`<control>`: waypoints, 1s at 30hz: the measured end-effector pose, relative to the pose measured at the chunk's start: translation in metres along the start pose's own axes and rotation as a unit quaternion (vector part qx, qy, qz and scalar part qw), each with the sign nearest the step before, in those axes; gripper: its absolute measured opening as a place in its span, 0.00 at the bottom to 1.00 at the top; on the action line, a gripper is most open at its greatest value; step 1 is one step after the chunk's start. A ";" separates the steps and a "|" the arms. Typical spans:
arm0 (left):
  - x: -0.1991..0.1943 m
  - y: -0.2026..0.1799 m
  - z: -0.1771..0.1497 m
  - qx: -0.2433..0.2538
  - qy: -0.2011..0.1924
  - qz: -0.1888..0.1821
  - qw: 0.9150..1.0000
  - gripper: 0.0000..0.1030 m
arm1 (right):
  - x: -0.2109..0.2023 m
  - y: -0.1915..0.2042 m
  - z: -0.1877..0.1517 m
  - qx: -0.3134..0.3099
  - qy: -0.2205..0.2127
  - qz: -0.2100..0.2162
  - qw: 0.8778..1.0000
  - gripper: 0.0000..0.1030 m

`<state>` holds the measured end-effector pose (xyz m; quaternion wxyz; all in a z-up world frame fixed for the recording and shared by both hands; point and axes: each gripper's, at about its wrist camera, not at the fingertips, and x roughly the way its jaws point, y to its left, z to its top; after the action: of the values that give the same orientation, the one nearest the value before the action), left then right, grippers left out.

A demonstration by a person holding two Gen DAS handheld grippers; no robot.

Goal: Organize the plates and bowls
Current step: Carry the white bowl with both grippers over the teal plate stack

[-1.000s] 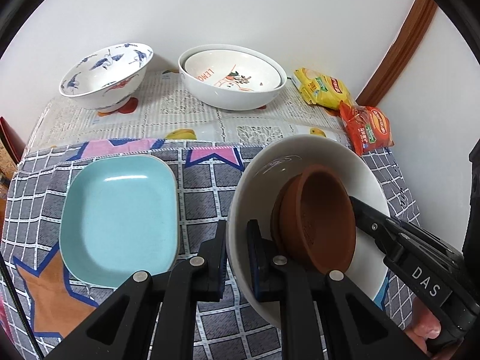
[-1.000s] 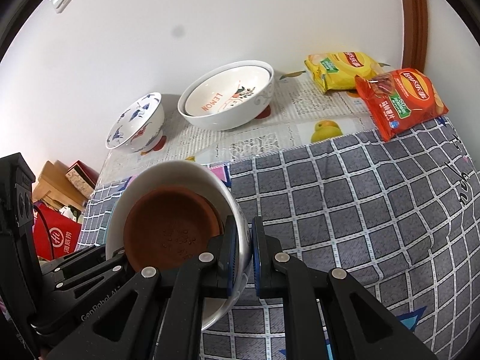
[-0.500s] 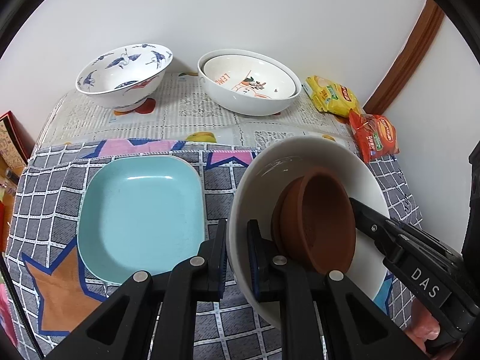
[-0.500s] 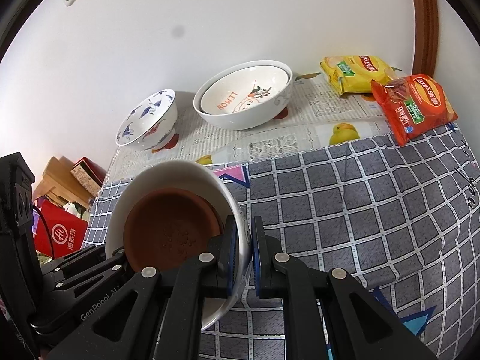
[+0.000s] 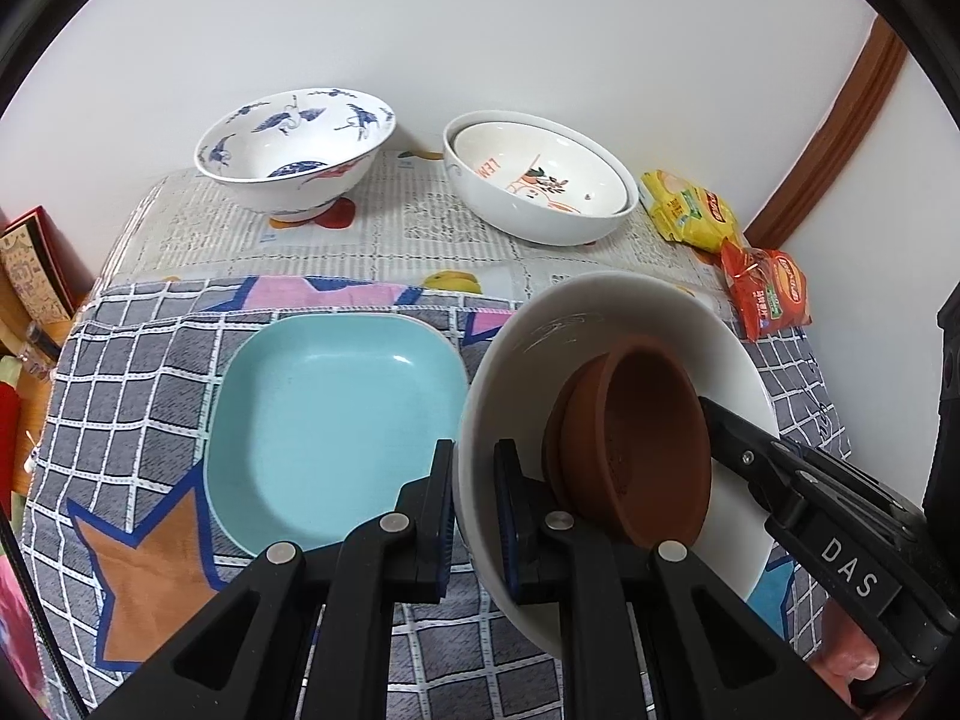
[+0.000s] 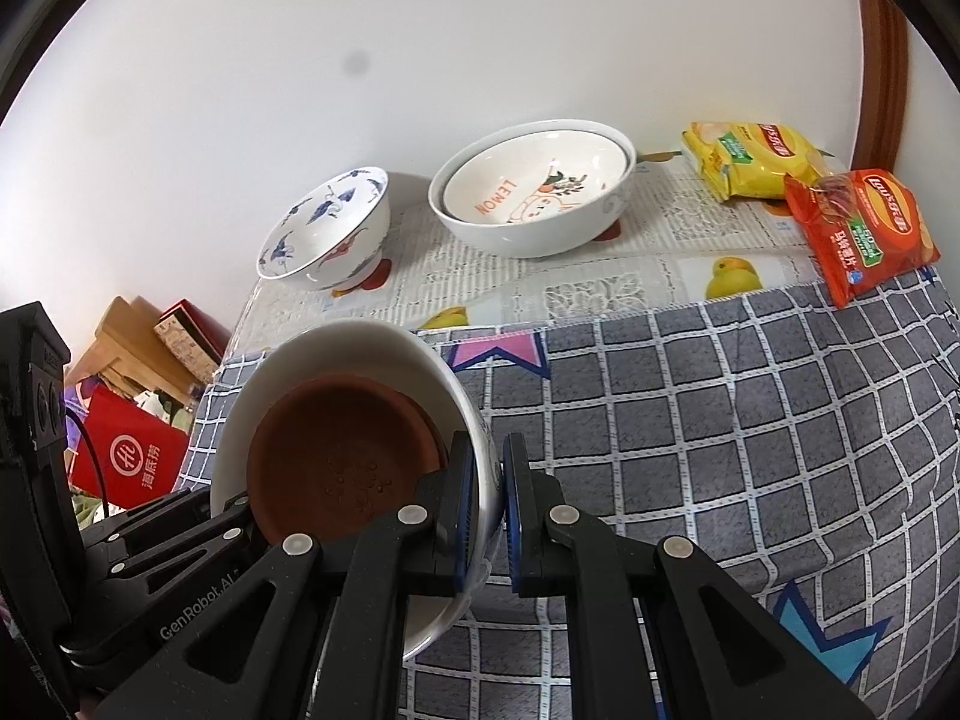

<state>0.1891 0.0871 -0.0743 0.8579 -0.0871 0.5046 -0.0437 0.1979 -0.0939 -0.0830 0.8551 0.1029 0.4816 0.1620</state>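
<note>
Bowl (image 5: 606,324) tilted toward teal plate (image 5: 336,420) (brown dish (image 5: 636,450) inside).

The left gripper (image 5: 474,510) clamps one side of the big bowl's (image 5: 606,312) rim, the right gripper (image 6: 486,516) the opposite side; a small dish (image 5: 636,444) lies inside that bowl; left of the left jaws, on the checked cloth (image 5: 138,396), sits a square plate (image 5: 324,414); beyond the jaws, near the wall, a patterned bowl (image 5: 294,156) stands left of two nested bowls (image 5: 540,186); two snack packets (image 6: 864,228) lie right of those.
</note>
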 end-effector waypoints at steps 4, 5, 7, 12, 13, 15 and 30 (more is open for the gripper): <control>-0.002 0.006 0.001 -0.003 -0.002 0.003 1.000 0.12 | 0.002 0.008 0.001 -0.004 0.002 0.003 1.000 0.10; -0.003 0.007 0.001 -0.004 -0.003 0.004 1.000 0.12 | 0.003 0.009 0.001 -0.004 0.002 0.005 1.000 0.10; -0.004 0.010 0.001 -0.007 -0.003 0.005 1.000 0.12 | 0.004 0.012 0.001 -0.004 0.002 0.008 1.000 0.10; -0.005 0.019 0.000 -0.015 -0.004 0.006 1.000 0.12 | 0.008 0.021 0.001 -0.012 0.004 0.009 1.000 0.10; -0.005 0.021 0.000 -0.017 -0.004 0.006 1.000 0.12 | 0.009 0.022 0.001 -0.012 0.004 0.010 1.000 0.10; -0.005 0.026 0.000 -0.020 -0.004 0.008 1.000 0.12 | 0.012 0.026 0.000 -0.015 0.006 0.011 1.000 0.10; -0.003 0.061 -0.003 -0.050 -0.002 0.017 0.999 0.11 | 0.035 0.056 -0.002 -0.035 0.023 0.020 0.999 0.10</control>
<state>0.1842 0.1468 -0.0855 0.8540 -0.1217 0.5059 -0.0032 0.2034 -0.0290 -0.0928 0.8436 0.0794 0.4926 0.1984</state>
